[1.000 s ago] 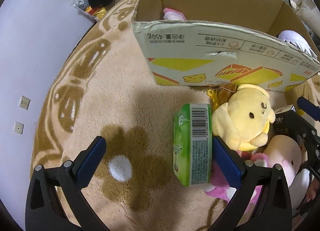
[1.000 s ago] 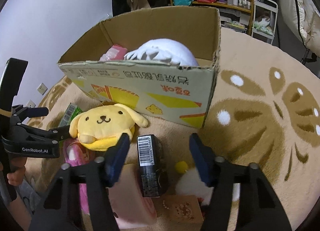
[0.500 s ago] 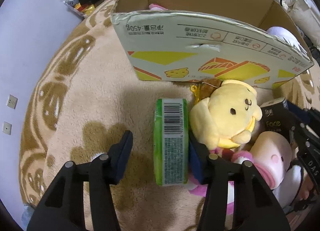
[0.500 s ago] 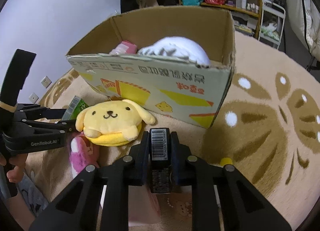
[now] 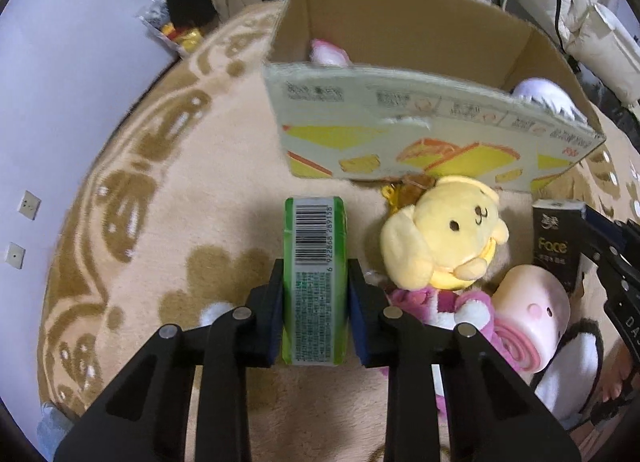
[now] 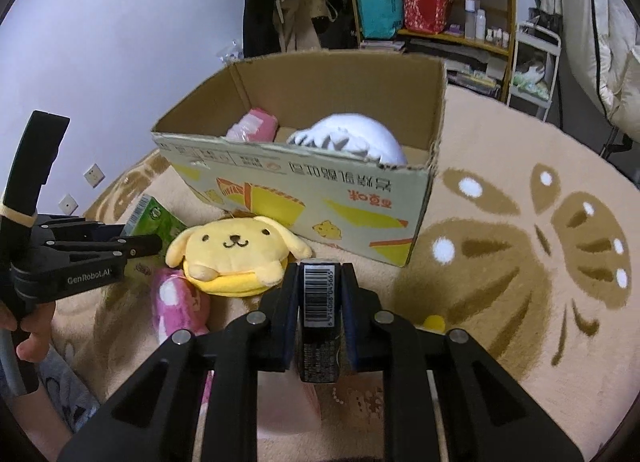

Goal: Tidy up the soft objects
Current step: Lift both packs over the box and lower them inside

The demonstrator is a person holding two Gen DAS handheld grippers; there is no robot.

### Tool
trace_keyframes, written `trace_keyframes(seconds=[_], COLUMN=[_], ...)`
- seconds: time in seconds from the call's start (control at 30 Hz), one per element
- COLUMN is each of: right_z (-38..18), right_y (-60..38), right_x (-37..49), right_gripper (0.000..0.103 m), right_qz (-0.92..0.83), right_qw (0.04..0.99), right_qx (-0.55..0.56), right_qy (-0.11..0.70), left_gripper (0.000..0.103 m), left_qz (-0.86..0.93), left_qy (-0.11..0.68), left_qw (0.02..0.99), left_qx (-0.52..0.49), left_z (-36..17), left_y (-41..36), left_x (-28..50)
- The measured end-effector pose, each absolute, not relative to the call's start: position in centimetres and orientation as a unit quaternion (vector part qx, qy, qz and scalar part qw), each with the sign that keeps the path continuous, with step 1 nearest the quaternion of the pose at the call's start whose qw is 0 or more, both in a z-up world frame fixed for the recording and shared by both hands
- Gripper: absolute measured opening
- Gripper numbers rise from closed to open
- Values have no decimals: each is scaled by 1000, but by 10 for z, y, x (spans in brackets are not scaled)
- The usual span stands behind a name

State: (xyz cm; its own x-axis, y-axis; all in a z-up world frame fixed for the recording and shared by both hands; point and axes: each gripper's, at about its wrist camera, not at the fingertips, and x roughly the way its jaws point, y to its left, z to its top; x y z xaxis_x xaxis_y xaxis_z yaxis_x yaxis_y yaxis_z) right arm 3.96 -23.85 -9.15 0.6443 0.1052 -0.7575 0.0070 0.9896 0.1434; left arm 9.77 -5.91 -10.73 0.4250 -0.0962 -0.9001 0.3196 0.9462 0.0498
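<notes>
One beige patterned rug point(image 6: 500, 182), cluttered shelves point(image 6: 440, 2) behind

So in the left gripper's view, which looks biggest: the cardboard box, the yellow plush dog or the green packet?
1. Brown cardboard box
2. Yellow plush dog; green barcoded packet: these look alike, and the packet sits nearer the camera, so unranked.

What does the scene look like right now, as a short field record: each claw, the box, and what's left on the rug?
left claw: closing, pads against the green pack
right claw: shut on the black pack
box: open cardboard, on the rug
in box: pink item, white plush
on rug in front of box: yellow dog plush, pink plush
not clear: whether either pack has lifted off the rug
</notes>
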Motion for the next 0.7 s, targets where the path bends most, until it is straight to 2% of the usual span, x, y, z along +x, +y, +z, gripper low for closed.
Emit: trace_keyframes(seconds=[0.23,0.53,0.7], right_z=[-63,-30,0], right_y=[-229,-223,-217], right_x=[17,-1,-9], right_gripper=[20,20,20], right_qz=[18,22,30], right_qw=[925,940,953], right_qx=[61,66,60], right_qy=[374,335,297], left_gripper=[26,26,26], left_qz=[-122,-101,-97], left_qy=[470,411,353], left_qw=[870,898,921], left_qx=[90,115,132], left_z=[-72,-33,3], left_y=[-46,-42,-38], left_x=[81,68,57])
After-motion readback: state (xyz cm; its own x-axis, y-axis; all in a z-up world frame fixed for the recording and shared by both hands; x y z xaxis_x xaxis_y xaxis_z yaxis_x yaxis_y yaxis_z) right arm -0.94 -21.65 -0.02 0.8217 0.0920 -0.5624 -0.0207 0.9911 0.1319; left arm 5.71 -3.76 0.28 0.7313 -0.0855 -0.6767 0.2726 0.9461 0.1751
